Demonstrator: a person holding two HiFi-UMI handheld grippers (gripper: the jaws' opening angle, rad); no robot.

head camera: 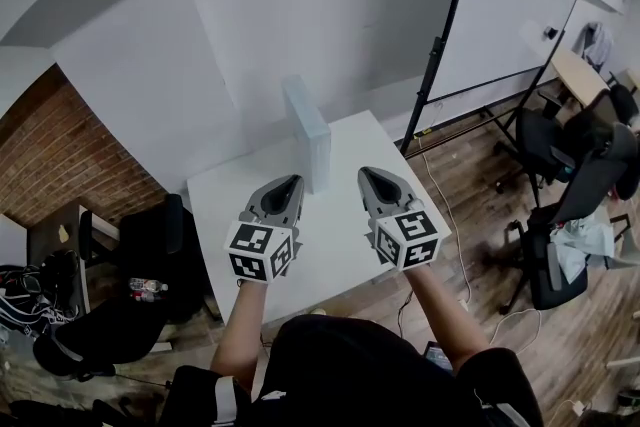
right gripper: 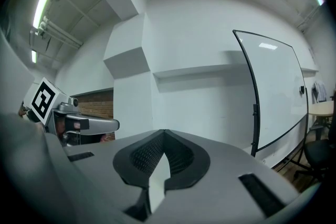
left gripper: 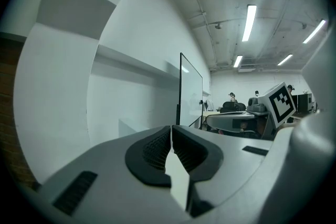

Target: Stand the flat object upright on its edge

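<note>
Position check: found flat object [head camera: 307,130] already upright on edge near far edge of table [head camera: 335,245], long side running near-to-far, straight ahead of left gripper [head camera: 294,183], nearer it than right gripper [head camera: 367,175]; read both as closed, empty.

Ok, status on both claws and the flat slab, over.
Left claw shut, empty. Right claw shut, empty. Pale blue-white flat slab upright on edge on white table, no claw on it. Nothing in the way.
</note>
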